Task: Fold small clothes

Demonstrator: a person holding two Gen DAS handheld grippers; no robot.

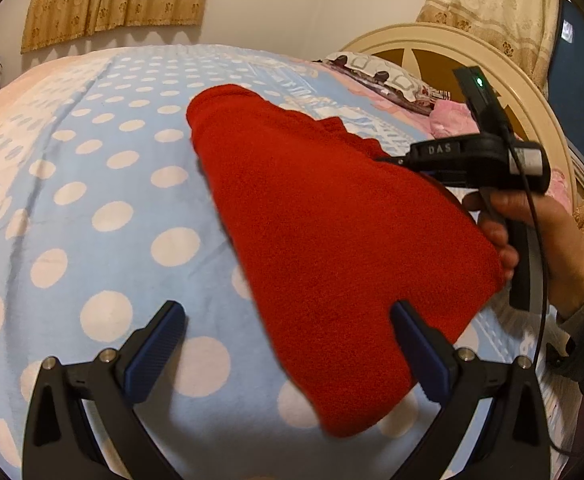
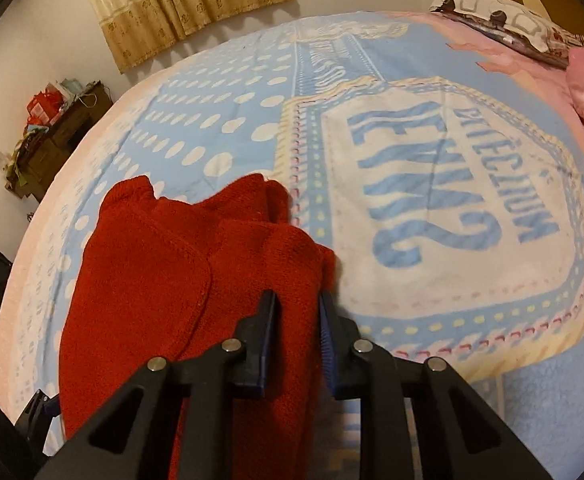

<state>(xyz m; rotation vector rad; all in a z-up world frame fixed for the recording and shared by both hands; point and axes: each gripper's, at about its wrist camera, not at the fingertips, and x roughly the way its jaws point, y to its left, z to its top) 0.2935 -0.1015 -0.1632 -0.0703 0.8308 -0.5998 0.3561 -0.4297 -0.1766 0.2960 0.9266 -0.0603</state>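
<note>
Left hand-held gripper (image 1: 288, 354) hangs low over the bed, jaws spread wide, nothing between the pads; its right pad sits over the near corner of the red knit garment (image 1: 324, 248) but I can't tell if it touches. The garment lies on the blue polka-dot blanket (image 1: 92, 184), spread flat toward the left gripper, bunched and lifted on the far right side. There the right hand-held gripper (image 2: 297, 336) is clamped on a gathered fold of the red knit, pads pressing cloth from both sides; the wrist view shows a sleeve or layered edge with a stitched seam just left of the pinch. A person's hand (image 1: 532, 232) holds that gripper's handle at the right, headboard (image 1: 452, 40) and pillow (image 1: 376, 68) behind. Handling, as a guess: soft, light, floppy, thick fuzzy knit, not slippery, not fragile; it will sag and drape wherever it isn't held, and may stretch if pulled by one point. Best holds look like the hem corners and the seam edge, pinching both layers together, with the free left gripper taking the near corner so the fold stays square.
</note>
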